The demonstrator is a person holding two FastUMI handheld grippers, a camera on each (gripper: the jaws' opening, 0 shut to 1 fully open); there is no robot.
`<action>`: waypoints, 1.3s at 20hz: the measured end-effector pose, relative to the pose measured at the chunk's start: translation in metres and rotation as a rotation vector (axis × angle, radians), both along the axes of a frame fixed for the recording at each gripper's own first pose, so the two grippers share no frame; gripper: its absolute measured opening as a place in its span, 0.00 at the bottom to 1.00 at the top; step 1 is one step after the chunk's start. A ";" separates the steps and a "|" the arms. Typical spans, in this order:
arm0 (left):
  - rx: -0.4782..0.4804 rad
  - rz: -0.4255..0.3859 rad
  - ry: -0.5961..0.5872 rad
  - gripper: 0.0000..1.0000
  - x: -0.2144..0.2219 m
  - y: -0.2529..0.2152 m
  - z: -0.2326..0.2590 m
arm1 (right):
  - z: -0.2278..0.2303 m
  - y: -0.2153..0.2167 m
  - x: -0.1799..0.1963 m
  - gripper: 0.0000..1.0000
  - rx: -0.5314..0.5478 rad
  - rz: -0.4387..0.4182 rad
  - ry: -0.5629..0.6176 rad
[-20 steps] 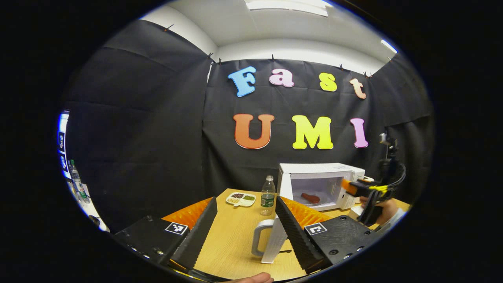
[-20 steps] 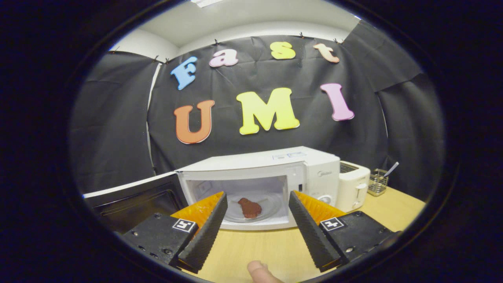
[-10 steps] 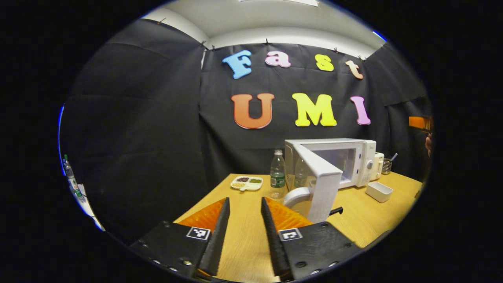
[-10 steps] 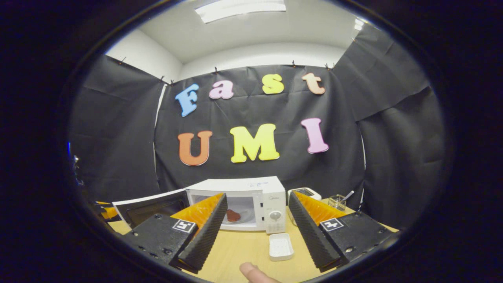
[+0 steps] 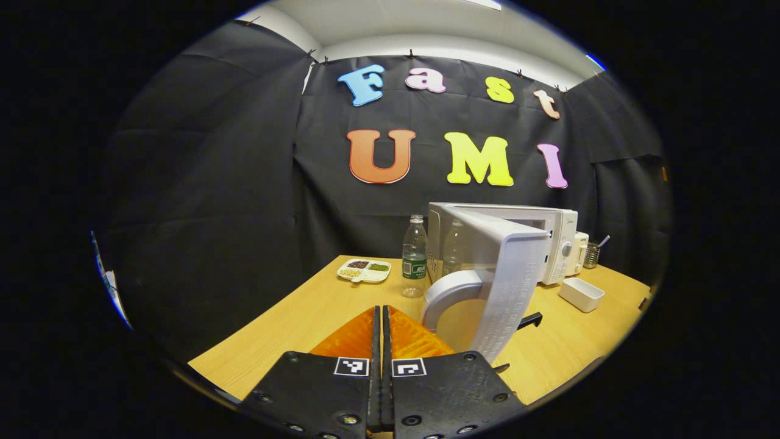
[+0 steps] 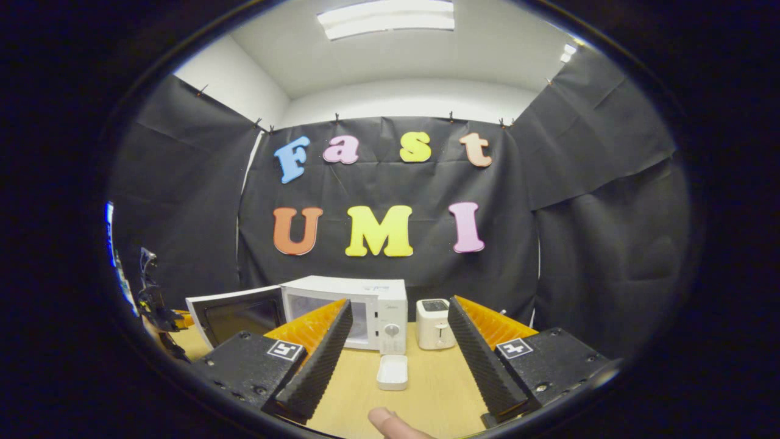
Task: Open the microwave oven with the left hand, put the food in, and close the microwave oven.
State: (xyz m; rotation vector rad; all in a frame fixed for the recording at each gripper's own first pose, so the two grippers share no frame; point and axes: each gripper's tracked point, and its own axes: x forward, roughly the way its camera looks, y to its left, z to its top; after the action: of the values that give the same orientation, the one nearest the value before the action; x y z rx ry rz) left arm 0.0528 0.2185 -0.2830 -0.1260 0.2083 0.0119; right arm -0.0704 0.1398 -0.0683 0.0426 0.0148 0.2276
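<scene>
The white microwave (image 5: pixel 551 228) stands at the back of the wooden table (image 5: pixel 304 311). Its door (image 5: pixel 509 280) is partly open, edge toward me, with the curved handle (image 5: pixel 448 289) just right of my left gripper (image 5: pixel 381 314). That gripper is shut with nothing between its fingers. In the right gripper view the microwave (image 6: pixel 381 299) is farther off, its door (image 6: pixel 234 312) swung out to the left. My right gripper (image 6: pixel 399 341) is open and empty, well back from the oven. One finger (image 6: pixel 326 341) hides most of the cavity, so I cannot see the food.
A water bottle (image 5: pixel 414 256) and a divided snack plate (image 5: pixel 364 270) stand left of the microwave. A small white dish (image 6: pixel 393 372) lies in front of it, a toaster (image 6: pixel 434 323) to its right, a utensil holder (image 5: pixel 592 255) beyond. A thumb (image 6: pixel 390 424) shows at the bottom.
My left gripper's fingers have come together and it has moved beside the door handle; the door has swung partway inward. My right gripper has drawn back from the microwave, still open.
</scene>
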 end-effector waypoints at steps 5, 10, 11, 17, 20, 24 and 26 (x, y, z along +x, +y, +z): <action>-0.018 -0.062 -0.011 0.00 0.006 -0.046 0.002 | -0.007 -0.009 -0.003 1.00 0.006 0.006 0.024; -0.024 -0.140 -0.035 0.00 0.011 -0.102 0.010 | -0.021 -0.026 0.007 1.00 0.013 0.000 0.056; -0.028 -0.153 -0.040 0.00 0.014 -0.113 0.010 | -0.021 -0.029 0.010 1.00 0.016 -0.004 0.057; -0.069 -0.229 -0.040 0.00 0.037 -0.182 0.001 | -0.026 -0.046 0.015 0.89 0.014 -0.019 0.056; -0.090 -0.261 -0.036 0.00 0.057 -0.216 0.002 | -0.027 -0.053 0.020 0.89 0.024 -0.020 0.057; -0.097 -0.296 -0.035 0.00 0.085 -0.255 0.006 | -0.036 -0.066 0.034 1.00 0.023 -0.031 0.066; -0.091 -0.309 -0.033 0.00 0.101 -0.270 0.008 | -0.043 -0.070 0.044 1.00 0.026 -0.027 0.080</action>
State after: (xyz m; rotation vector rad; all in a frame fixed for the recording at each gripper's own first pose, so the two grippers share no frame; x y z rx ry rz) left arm 0.1535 -0.0513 -0.2749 -0.1832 0.1939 -0.3071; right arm -0.0264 0.0701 -0.1114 0.0781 0.0912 0.1993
